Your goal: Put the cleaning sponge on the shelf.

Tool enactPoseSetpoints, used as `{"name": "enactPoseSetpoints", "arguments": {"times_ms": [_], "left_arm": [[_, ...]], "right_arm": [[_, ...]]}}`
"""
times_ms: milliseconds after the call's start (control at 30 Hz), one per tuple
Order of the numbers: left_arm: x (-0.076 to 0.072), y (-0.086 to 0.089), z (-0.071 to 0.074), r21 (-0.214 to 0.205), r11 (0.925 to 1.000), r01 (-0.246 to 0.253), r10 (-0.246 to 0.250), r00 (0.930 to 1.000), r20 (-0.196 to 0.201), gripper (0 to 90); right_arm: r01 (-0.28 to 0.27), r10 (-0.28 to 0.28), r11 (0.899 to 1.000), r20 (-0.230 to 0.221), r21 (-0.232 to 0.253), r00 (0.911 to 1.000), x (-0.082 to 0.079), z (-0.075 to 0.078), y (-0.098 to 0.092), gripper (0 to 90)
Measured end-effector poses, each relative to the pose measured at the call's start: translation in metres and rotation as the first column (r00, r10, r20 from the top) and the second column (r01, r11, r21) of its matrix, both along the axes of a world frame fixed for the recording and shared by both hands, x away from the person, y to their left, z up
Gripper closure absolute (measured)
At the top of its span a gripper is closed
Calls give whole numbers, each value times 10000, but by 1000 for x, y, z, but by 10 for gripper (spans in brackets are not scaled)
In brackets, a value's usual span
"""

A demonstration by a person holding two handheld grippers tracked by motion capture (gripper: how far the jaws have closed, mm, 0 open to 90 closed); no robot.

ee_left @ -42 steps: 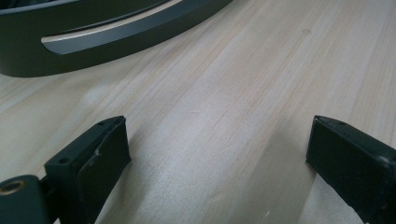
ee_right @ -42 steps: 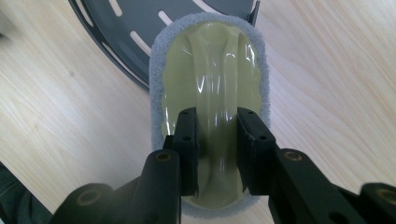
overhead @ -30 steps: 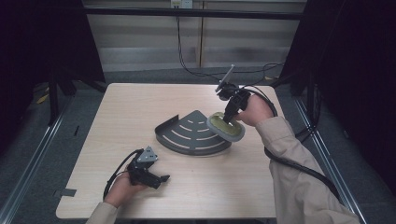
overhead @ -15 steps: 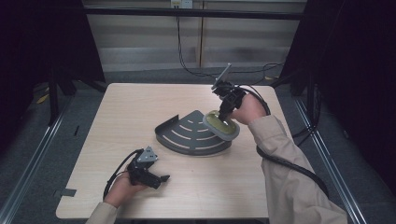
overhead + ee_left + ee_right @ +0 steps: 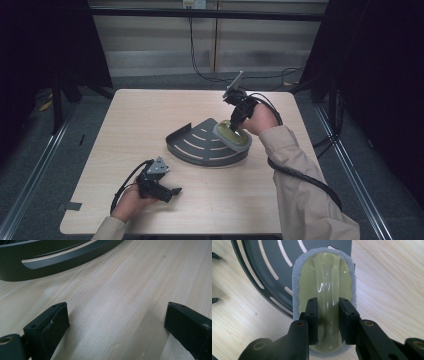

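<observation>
Right gripper (image 5: 328, 320): jaws clenched on the scrubber (image 5: 325, 290) handle, over the dark slotted tray (image 5: 267, 270). Left gripper (image 5: 116, 327): jaws released, bare surface (image 5: 130, 290) between.

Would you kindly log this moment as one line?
right hand-held gripper: shut on yellow-green scrubbing pad | pad: on dark slotted fan-shaped tray | left hand-held gripper: open

The high view looks forward and down from above the person's side onto the whole bench (image 5: 150, 115), far enough off to take in both forearms. The left gripper view sits low and close over the bench top, facing the dark slotted tray (image 5: 50, 260). The right gripper view looks steeply down, very near, on that same tray (image 5: 262, 267); all 3 views share it.
</observation>
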State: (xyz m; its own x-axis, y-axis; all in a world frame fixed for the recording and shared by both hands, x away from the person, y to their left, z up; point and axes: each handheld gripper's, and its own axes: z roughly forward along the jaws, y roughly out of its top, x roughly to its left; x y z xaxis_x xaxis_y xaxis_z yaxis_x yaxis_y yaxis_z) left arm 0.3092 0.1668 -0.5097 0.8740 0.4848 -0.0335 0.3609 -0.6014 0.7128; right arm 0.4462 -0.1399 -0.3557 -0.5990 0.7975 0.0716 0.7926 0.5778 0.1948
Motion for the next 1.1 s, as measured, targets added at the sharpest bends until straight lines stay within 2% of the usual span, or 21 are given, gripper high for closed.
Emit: {"name": "enactPoseSetpoints", "arguments": {"times_ms": [633, 1100], "left_arm": [[0, 0, 0, -1, 10000, -5, 5, 10000, 2, 51], [0, 0, 0, 23, 10000, 9, -9, 10000, 7, 51]], "right_arm": [[276, -276, 9996, 27, 115, 9996, 6, -21, 6, 716], [304, -305, 9994, 2, 152, 9995, 9, -25, 9, 716]]}}
